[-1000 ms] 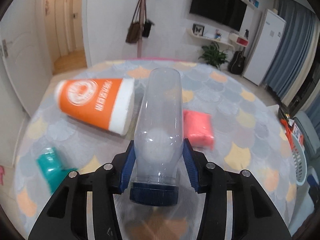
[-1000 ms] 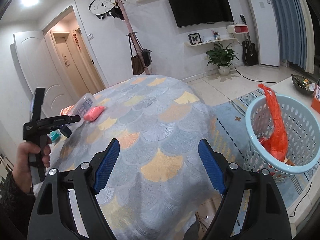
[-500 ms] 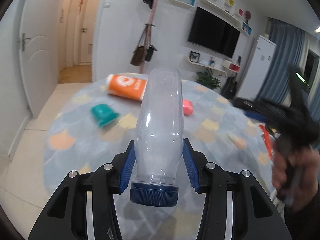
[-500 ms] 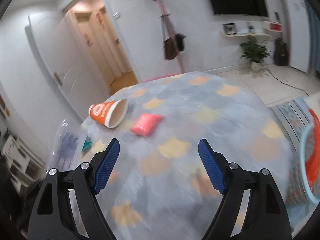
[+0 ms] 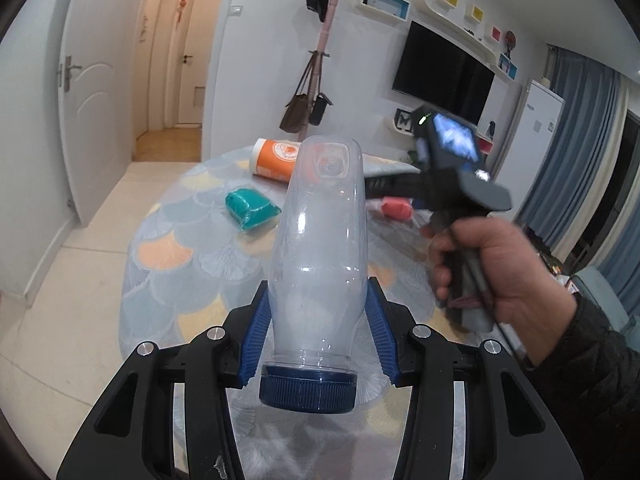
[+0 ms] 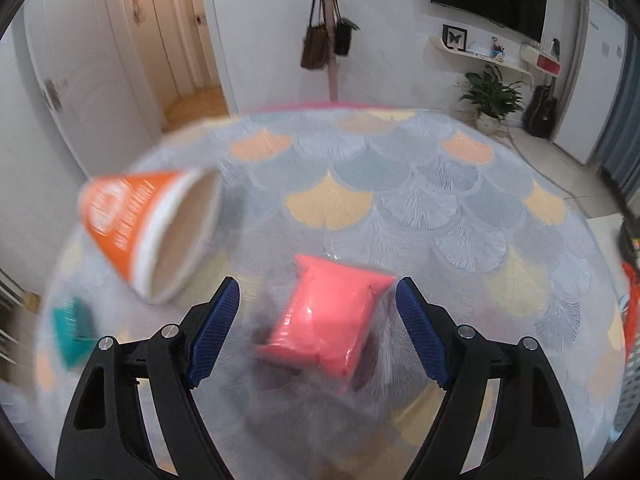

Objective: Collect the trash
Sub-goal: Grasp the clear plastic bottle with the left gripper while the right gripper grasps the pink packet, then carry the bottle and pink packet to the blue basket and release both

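Bottle (image 5: 318, 240) in left claw (image 5: 318, 344); pink packet (image 6: 326, 318) between right claw (image 6: 318, 330) pads.

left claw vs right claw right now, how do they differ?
The left claw is shut on the clear plastic bottle with the dark blue cap; the right claw is open and grips nothing. The left claw holds its bottle up off the round table with the scallop-pattern cloth; the right claw straddles the pink plastic packet lying on it. Both have blue ribbed pads on black fingers.
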{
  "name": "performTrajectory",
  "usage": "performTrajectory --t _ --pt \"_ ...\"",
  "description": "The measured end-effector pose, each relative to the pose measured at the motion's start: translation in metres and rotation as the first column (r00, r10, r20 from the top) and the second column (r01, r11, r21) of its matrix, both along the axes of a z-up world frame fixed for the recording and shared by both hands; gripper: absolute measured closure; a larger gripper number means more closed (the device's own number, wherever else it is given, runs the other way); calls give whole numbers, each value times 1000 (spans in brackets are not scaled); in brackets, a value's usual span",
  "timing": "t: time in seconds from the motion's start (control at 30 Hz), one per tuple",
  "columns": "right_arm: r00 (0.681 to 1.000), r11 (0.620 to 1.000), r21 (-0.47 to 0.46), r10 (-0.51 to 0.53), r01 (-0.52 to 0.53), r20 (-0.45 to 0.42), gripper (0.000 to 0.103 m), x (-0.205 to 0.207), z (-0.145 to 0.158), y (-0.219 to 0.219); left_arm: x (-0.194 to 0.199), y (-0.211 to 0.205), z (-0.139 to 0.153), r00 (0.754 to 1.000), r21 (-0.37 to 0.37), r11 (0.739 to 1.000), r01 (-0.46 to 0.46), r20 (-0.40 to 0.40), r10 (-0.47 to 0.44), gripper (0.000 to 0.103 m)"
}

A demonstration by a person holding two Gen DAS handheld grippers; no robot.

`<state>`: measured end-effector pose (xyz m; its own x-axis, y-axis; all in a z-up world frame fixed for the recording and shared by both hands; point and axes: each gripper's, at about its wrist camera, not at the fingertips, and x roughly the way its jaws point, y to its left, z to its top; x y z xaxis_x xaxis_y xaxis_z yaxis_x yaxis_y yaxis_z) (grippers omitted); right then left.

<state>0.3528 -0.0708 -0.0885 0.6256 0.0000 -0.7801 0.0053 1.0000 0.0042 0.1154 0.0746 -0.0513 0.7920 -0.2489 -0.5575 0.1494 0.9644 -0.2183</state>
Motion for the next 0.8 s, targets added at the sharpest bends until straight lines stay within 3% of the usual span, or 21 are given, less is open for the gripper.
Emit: performTrajectory --t 0.07,0.13,0.33,0.53,0.8 --pt "1000 1000 -4 1 -1 5 36 -7 2 0 -1 1 0 1000 -5 1000 0 1 0 58" --pt "1000 1000 -14 -5 5 12 67 -16 6 -5 -1 -1 -2 1000 -7 1000 2 0 -2 58" --pt "998 1000 -12 3 -2 58 69 -65 12 -25 -1 -9 -6 1000 -10 1000 22 -8 -22 58" --pt "983 997 -65 -20 32 181 69 -138 27 -45 -2 -19 -6 999 2 999 41 -9 -41 58" --pt "968 996 -75 -36 56 249 69 -186 40 -66 -10 -43 -3 997 26 997 77 -10 -77 58"
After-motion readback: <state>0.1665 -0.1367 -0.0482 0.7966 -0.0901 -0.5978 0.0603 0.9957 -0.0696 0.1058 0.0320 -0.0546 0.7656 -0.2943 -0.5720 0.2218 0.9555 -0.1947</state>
